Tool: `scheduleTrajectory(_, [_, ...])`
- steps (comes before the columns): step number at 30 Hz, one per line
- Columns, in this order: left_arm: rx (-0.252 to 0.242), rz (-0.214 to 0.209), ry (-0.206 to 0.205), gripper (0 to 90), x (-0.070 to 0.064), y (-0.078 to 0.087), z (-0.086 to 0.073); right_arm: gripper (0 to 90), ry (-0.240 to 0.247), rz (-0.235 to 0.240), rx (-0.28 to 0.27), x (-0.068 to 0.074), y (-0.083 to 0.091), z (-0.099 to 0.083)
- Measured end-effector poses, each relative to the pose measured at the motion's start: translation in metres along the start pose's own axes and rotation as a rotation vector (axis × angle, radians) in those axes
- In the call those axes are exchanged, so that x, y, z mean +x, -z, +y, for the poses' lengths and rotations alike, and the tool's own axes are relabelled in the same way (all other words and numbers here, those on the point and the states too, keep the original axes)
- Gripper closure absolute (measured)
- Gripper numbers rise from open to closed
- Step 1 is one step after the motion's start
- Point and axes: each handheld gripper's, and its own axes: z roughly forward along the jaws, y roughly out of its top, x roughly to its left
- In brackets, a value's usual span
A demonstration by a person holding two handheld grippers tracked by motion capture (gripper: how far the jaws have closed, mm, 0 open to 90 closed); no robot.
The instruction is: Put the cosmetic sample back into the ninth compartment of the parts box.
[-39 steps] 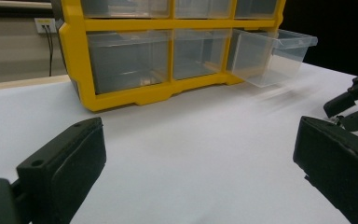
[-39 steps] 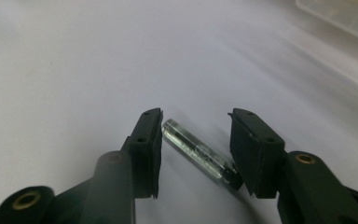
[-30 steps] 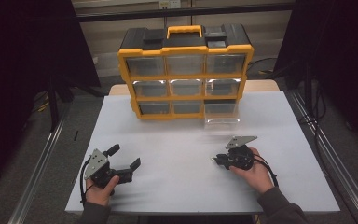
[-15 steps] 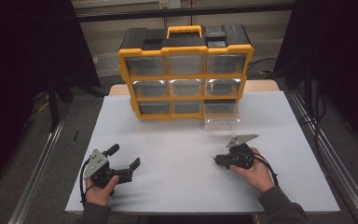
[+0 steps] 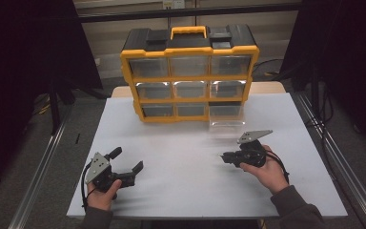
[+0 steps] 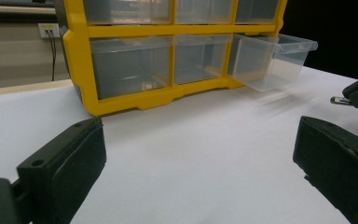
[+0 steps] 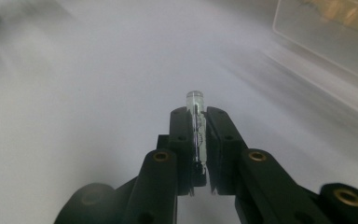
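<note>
Your left gripper (image 5: 126, 161) sits low at the table's (image 5: 186, 191) near-left corner, jaws spread wide with nothing between them; in the left gripper view they frame bare white tabletop. Behind centre stands the yellow drawer organizer (image 5: 189, 71), its bottom-right clear drawer (image 5: 226, 116) pulled out onto the table. Right of centre, your right gripper (image 5: 225, 157) has its jaws pinched narrow on a small glass tube (image 7: 196, 127), probably a fuse or vial, too blurred to tell. The tube pokes out past the jaw tips, above the table, near the open drawer but apart from it.
</note>
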Motion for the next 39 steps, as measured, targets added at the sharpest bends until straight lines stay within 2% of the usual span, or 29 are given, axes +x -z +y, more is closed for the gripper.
scheduleTrajectory(5, [-0.005, 0.006, 0.002, 2.7, 0.000, 0.000, 0.000, 81.6, 0.002, -0.006, 0.021, -0.001, 0.007, 0.004])
scheduleTrajectory(10, [-0.006, -0.002, 0.003, 2.7, 0.000, 0.000, 0.000, 81.6, -0.001, 0.021, -0.003, -0.004, 0.011, 0.007])
scheduleTrajectory(29, [-0.001, 0.008, -0.003, 2.7, 0.000, 0.000, 0.001, 81.5, 0.011, 0.034, -0.012, -0.007, 0.023, 0.027])
scheduleTrajectory(35, [0.003, 0.000, 0.003, 2.7, 0.000, 0.000, 0.000, 81.6, 0.025, 0.021, -0.006, -0.007, 0.027, 0.032])
scheduleTrajectory(39, [0.004, 0.010, 0.002, 2.7, -0.001, 0.000, 0.000, 81.6, 0.024, 0.018, -0.009, -0.009, 0.030, 0.036])
